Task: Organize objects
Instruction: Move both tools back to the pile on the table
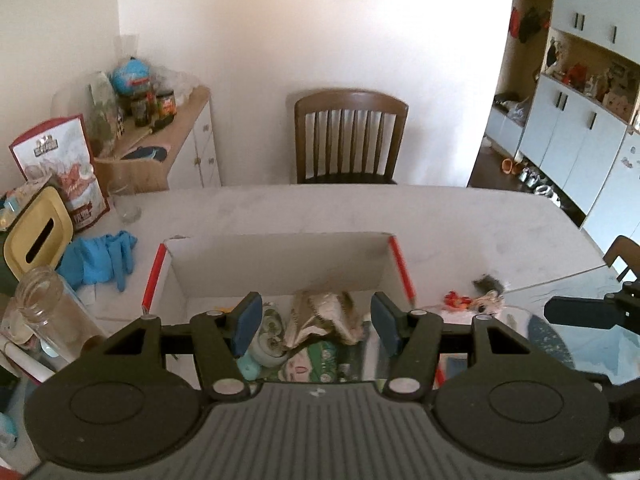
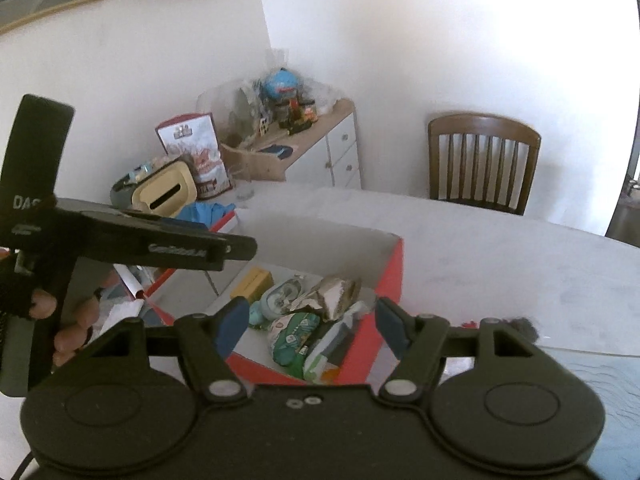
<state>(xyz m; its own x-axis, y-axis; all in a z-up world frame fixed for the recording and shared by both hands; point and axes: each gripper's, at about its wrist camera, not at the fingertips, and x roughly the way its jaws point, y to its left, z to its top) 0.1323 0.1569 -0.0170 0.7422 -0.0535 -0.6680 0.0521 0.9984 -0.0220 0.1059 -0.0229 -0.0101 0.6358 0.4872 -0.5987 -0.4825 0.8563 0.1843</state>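
Note:
A cardboard box point(image 1: 276, 256) with red outer sides and a white inside stands on the pale table. It holds a crumpled brown paper bag point(image 1: 324, 312), a green printed packet point(image 2: 296, 332), a teal round case point(image 2: 280, 294) and a yellow block point(image 2: 253, 280). My left gripper point(image 1: 316, 324) hovers open above the box's near side, with nothing between its blue pads point(image 1: 248, 322). My right gripper point(image 2: 310, 328) is also open and empty, above the box's near right corner. In the right wrist view a hand point(image 2: 44, 304) holds the left gripper point(image 2: 236, 249) over the box's left side.
Right of the box lie a small red toy point(image 1: 456, 300) and a grey furry item point(image 1: 486, 284). Blue gloves point(image 1: 100, 256), a glass jar point(image 1: 48, 312), a yellow-lidded tissue box point(image 1: 36, 236) and a drinking glass point(image 1: 124, 200) crowd the left. A wooden chair point(image 1: 350, 136) stands behind the table.

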